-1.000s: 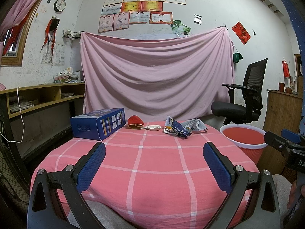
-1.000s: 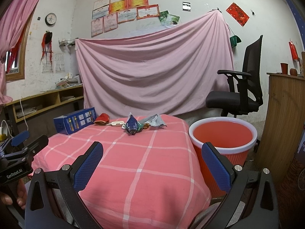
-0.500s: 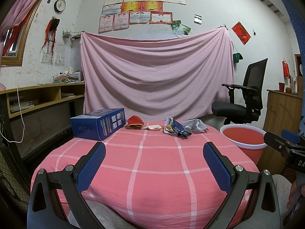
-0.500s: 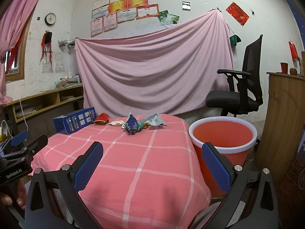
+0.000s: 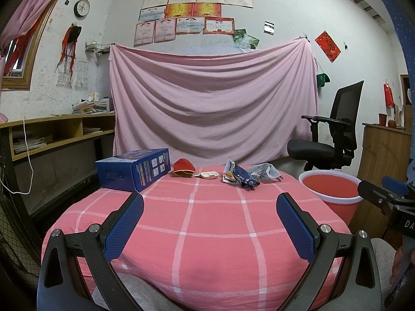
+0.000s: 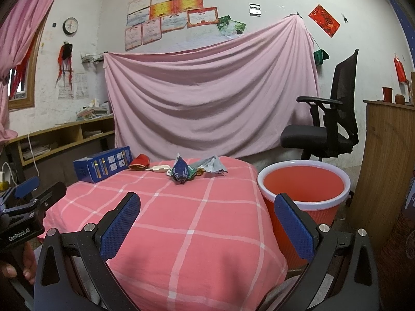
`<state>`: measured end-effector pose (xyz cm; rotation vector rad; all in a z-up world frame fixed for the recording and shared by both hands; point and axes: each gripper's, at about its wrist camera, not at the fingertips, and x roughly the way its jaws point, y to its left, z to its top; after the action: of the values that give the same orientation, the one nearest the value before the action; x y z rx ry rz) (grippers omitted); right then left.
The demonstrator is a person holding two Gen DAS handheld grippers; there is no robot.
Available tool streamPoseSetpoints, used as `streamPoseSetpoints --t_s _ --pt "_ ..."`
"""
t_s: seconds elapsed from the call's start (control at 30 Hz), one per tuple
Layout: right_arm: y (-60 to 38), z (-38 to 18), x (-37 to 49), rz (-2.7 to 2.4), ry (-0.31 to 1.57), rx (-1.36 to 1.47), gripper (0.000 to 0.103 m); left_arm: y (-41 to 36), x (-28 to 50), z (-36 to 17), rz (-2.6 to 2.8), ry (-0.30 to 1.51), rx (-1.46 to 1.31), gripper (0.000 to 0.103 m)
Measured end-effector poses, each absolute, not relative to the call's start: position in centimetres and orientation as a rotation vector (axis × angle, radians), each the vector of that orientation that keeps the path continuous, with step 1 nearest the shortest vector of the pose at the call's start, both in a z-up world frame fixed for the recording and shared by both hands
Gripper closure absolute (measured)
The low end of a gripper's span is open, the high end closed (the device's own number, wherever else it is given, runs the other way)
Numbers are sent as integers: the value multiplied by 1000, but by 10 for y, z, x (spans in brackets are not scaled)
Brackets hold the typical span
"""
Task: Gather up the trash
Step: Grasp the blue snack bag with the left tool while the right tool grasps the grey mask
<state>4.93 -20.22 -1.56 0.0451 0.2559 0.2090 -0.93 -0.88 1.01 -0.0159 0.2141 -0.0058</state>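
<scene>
Nearest the cameras, the left gripper (image 5: 210, 223) is spread wide with nothing between its blue pads, poised over the near edge of the table (image 5: 212, 233) under its pink checked cloth; the right gripper (image 6: 207, 223) is likewise fully spread and empty, at the table's near right corner. Neither touches any item. Toward the far edge, at roughly 12 o'clock from the left gripper, lie the crumpled wrappers (image 5: 241, 176), a dark blue packet touching a grey one just to its right; from the right gripper they sit at about 11 o'clock (image 6: 182, 172). At 11 o'clock in the left view are a small white case (image 5: 208, 175), a red pouch (image 5: 183, 168) and a blue box (image 5: 135, 171), which I judge may not be trash. The red bin (image 6: 303, 189) stands on the floor beside the table's right edge, at 1 o'clock from the right gripper. Assessment: no collection has begun. Recommended: reach with the right gripper, being nearer the bin, approach low along the cloth, close on the raised fold of one wrapper without pinching the cloth, then lift clear before swinging to the bin.
</scene>
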Motion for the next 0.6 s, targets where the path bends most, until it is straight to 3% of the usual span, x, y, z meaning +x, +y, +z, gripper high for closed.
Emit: streamPoseSetpoints --t_s 0.6 --pt "-203 28 106 149 50 -14 0 -8 64 51 37 111 -27 3"
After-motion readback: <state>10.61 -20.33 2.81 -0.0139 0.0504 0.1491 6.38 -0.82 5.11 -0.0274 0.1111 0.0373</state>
